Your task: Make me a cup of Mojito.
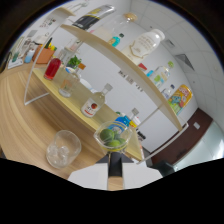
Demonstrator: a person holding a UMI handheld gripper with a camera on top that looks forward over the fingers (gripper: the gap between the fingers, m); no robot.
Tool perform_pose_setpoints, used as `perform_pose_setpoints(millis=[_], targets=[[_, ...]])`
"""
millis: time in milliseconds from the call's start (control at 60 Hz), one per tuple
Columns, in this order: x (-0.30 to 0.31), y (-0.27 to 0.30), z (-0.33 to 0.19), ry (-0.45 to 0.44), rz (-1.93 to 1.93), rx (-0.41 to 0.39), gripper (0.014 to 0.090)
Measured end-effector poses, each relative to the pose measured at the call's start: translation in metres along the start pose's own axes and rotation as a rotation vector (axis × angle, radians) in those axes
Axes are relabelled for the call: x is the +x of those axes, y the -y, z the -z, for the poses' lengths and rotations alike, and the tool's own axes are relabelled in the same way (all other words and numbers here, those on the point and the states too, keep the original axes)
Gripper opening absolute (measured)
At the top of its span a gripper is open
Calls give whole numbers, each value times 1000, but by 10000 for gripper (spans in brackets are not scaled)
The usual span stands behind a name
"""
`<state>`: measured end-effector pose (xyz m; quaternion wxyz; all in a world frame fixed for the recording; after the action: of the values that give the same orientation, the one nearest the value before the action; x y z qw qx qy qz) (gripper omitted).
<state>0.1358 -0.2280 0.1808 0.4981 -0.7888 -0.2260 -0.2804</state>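
A clear tumbler with ice cubes in it stands on the wooden counter, ahead of my gripper and to its left. Just beyond the fingertips is a clear cup of green limes, close to the shelf rack. Only the tips of the pale fingers show, with a dark and wooden strip between them. Most of the gripper is hidden. I cannot tell whether it touches the lime cup.
A two-level white rack runs along the wall. On its lower level stand a bottle of red liquid, a mint plant, an empty glass, a red-labelled clear bottle and a blue-labelled bottle. A white bottle sits on top.
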Motion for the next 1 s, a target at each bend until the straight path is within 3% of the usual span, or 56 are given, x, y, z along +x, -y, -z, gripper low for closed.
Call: perform_pose_setpoints(millis=[233, 550, 1000], targets=[[-2, 22, -5, -80, 423, 142, 159], [-24, 41, -5, -62, 788, 310, 159], [-22, 43, -2, -50, 948, 382, 161]])
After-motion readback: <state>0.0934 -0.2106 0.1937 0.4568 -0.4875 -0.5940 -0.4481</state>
